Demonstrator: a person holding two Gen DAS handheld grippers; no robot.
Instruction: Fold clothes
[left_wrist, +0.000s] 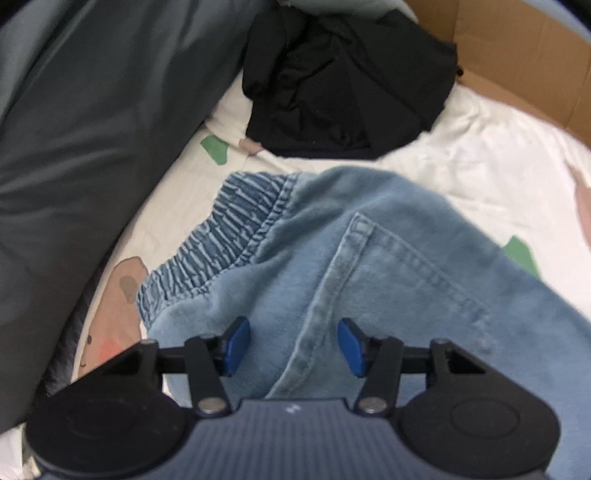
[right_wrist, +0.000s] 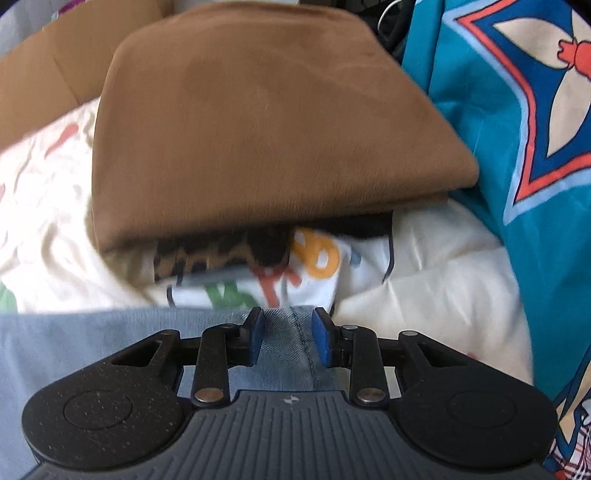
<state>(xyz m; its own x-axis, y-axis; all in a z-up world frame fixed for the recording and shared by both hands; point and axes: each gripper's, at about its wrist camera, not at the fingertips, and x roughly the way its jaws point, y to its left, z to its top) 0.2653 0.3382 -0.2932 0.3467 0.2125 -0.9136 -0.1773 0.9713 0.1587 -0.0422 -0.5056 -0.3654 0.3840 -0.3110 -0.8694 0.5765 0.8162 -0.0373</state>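
Observation:
Light blue jeans (left_wrist: 369, 258) lie on the patterned white bed sheet (left_wrist: 480, 147), with the elastic waistband (left_wrist: 221, 240) to the left and a back pocket facing up. My left gripper (left_wrist: 293, 347) hovers over the jeans just below the waistband. Its blue pads (left_wrist: 236, 347) stand well apart and the denim runs flat beneath them, so it is open. In the right wrist view, my right gripper (right_wrist: 288, 336) has a seamed edge of the jeans (right_wrist: 288, 350) filling the gap between its pads (right_wrist: 255, 338), and it looks shut on that edge.
A crumpled black garment (left_wrist: 343, 85) lies beyond the jeans, a dark grey pillow (left_wrist: 92, 147) is at the left, and a cardboard box (left_wrist: 524, 55) is at the back right. In the right wrist view are a folded brown garment (right_wrist: 266, 129) on printed clothes (right_wrist: 258, 280) and a teal cartoon blanket (right_wrist: 517, 129).

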